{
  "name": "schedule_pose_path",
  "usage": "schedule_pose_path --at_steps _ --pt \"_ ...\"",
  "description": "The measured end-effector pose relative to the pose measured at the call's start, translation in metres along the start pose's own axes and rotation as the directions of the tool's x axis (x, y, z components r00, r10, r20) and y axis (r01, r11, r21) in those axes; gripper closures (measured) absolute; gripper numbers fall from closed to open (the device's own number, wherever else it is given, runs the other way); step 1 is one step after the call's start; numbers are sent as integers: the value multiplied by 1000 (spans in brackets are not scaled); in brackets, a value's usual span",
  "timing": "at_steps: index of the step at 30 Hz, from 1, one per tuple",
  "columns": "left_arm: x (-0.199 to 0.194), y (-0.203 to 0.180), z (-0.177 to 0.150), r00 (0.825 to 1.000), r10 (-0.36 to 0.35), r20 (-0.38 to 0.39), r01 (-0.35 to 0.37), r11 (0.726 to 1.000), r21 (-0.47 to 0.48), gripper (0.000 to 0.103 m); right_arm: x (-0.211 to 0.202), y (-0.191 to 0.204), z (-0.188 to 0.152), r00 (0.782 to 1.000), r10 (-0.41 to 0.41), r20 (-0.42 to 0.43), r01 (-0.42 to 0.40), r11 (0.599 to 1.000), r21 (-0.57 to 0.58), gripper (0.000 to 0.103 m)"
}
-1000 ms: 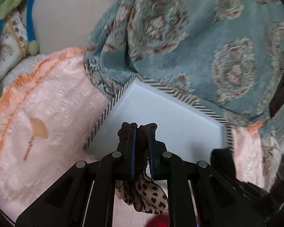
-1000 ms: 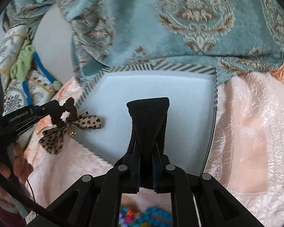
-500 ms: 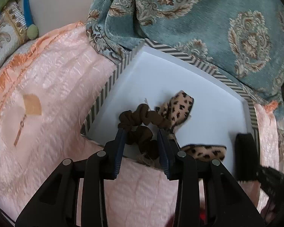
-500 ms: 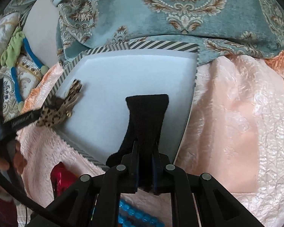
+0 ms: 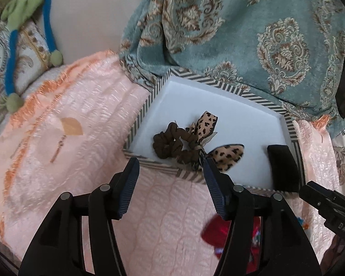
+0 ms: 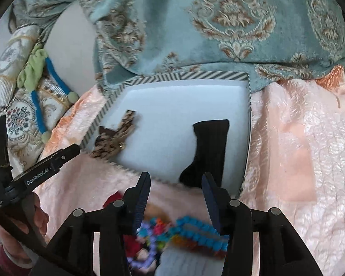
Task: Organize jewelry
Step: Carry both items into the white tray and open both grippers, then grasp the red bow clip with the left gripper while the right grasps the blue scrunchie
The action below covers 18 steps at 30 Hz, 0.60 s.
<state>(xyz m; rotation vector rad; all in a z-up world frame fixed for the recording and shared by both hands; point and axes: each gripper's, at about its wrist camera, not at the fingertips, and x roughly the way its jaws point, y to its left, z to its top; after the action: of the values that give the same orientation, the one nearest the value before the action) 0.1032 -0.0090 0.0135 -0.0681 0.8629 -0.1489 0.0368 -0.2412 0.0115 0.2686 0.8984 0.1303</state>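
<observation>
Left gripper (image 5: 170, 163): my jaws are opening, nothing between them.
Right gripper (image 6: 174, 181): jaws opening, also empty.
Scrunchie (image 5: 172, 146): lies in the striped tray (image 5: 218, 85), beside the black band (image 6: 210, 147).
Advice: I should back off straight (the leopard bow sits near my finger).

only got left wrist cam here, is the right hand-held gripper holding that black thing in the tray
Observer: No. The right hand-held gripper has its jaws opening and its pads are off the black band, which lies in the striped tray.
Operator: anything under that gripper
Observer: A string of coloured beads on the pink cover, on the near side of the tray.
Operator: is the band fully inside
Observer: Its flared far end is well inside; its near end lies right at the near rim.
</observation>
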Motion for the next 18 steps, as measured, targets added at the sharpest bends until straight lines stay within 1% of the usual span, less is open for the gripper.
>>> schedule_pose_path --at_steps 2,9,13,18 --pt "-12 0 -6 1000 18 19 -18 1000 4 45 -9 10 -7 1000 -10 14 11 1000 -20 59" --pt "-47 -3 -28 998 39 53 -40 999 9 45 -36 32 -25 999 -8 51 11 998 -54 59" --pt "-64 -6 -39 996 43 72 -44 999 19 45 -49 38 -33 998 -1 65 4 999 -50 59" --pt "-83 -10 -49 996 21 83 -23 999 22 45 -61 42 -41 998 0 68 3 999 -51 58"
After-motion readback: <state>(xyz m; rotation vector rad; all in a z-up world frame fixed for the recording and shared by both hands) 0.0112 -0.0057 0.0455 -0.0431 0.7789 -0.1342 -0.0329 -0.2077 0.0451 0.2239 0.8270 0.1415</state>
